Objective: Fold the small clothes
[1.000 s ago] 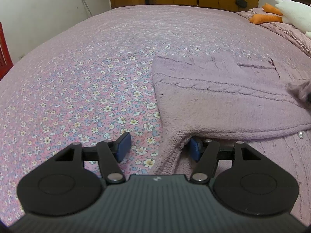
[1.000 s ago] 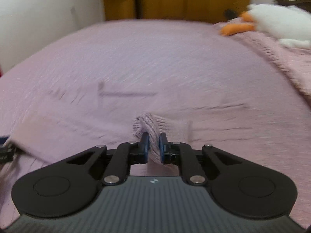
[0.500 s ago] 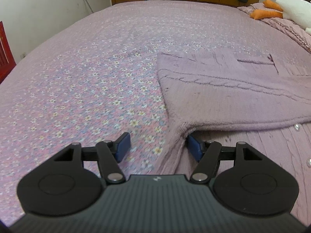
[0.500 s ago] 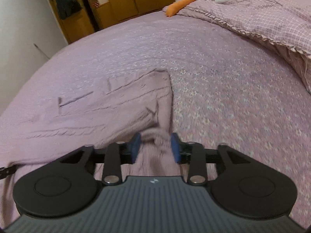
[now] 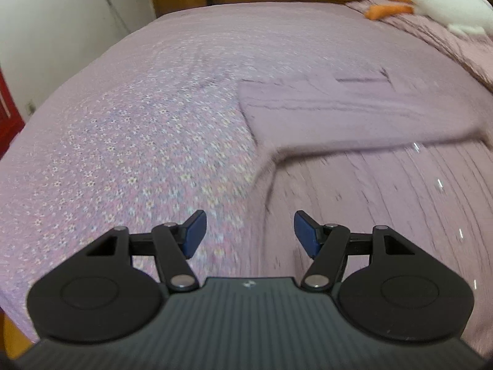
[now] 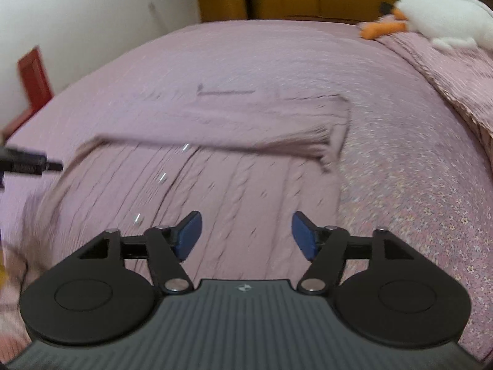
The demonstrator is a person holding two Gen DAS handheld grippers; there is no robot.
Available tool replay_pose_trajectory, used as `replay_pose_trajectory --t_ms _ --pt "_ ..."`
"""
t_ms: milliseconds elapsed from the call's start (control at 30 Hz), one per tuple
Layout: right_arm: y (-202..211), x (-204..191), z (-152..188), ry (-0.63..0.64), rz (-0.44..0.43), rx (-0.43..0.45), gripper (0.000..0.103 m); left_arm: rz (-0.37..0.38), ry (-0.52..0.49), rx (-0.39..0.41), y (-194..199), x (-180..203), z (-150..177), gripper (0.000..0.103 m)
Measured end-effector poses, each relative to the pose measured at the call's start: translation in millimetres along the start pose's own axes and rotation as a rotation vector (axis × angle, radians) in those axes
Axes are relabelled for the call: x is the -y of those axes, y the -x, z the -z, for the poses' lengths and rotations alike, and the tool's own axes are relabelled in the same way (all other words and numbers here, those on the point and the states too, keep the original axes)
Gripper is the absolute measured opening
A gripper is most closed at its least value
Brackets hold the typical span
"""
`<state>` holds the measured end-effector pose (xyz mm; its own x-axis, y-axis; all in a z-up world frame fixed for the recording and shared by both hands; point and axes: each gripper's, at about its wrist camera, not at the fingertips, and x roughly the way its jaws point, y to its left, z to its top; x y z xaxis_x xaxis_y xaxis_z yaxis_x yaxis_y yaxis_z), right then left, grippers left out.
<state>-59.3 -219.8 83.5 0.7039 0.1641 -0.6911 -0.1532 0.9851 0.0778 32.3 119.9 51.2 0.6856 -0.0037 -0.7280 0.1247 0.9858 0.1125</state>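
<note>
- Cardigan (image 5: 354,117), a small mauve cable-knit one with a line of buttons (image 6: 161,178), lies spread on the bed (image 5: 138,129), over a flowered purple cover.
- One fold looks done: a flap lies doubled across the top, its edge running sideways over the buttoned front.
- Left hand-held gripper (image 5: 248,234) hangs released, blue pads wide apart, above the cardigan's left edge where knit meets cover; nothing sits between them.
- Right hand-held gripper (image 6: 246,234) is likewise released and empty, over the buttoned front.
- Left to do, I judge: the lower part is unfolded, so further folds are needed for a neat bundle.
- Beyond, a white stuffed goose (image 6: 440,27) rests on a checked quilt.
</note>
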Motion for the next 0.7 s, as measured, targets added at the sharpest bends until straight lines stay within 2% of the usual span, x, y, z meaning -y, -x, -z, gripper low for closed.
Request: replay_pose_trajectory --t_ms 100,200,367,433,600,700 --pt "5.4 -17.3 18.1 0.094 -0.008 -0.034 0.079 -0.01 -0.064 -0.006 17.5 7.6 13.4 0.065" --pt "5.2 -30.7 36.4 0.184 -0.012 -0.075 0.083 0.0 -0.099 -0.021 29.9 14.6 27.9 0.069" --pt "-1.2 -50.7 65.3 0.339 -0.003 -0.135 0.088 0.059 -0.137 -0.071 36.6 34.7 52.2 0.071" --pt "-3.3 -59.9 74.8 0.4 -0.005 -0.149 0.088 0.092 -0.17 -0.09 36.2 46.7 61.2 0.079" --pt "-18.3 -72.7 87.8 0.473 0.008 -0.183 0.09 0.136 -0.293 -0.107 34.3 78.6 78.0 0.081" --pt "-27.9 -75.5 93.8 0.502 0.035 -0.19 0.092 0.172 -0.327 -0.115 30.3 90.9 82.4 0.08"
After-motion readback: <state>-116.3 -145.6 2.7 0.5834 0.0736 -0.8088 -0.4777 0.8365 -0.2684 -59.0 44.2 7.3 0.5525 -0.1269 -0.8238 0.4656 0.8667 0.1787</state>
